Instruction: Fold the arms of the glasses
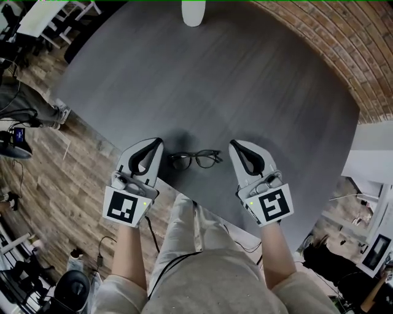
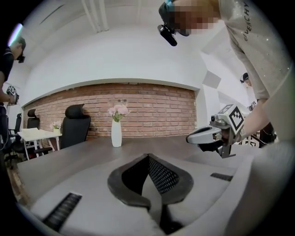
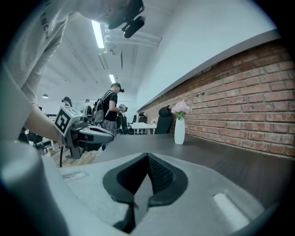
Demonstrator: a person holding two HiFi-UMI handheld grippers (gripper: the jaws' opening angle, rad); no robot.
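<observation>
A pair of black-framed glasses (image 1: 195,159) lies on the dark grey table (image 1: 202,86) near its front edge, lenses facing away from me. My left gripper (image 1: 158,142) hovers just left of the glasses, raised off the table, jaws shut with nothing between them. To the right of the glasses my right gripper (image 1: 233,145) is likewise lifted and shut on nothing. Neither touches the glasses. In the left gripper view the tips (image 2: 148,157) meet and the right gripper (image 2: 216,134) shows beyond. The right gripper view has its tips (image 3: 147,156) closed and the left gripper (image 3: 83,131) at left. The glasses appear in neither gripper view.
A white vase (image 1: 193,12) with pink flowers (image 2: 118,110) stands at the far side of the table. A brick wall (image 1: 319,43) runs along the right. Black office chairs (image 2: 76,124) and white desks stand beyond; people stand in the background.
</observation>
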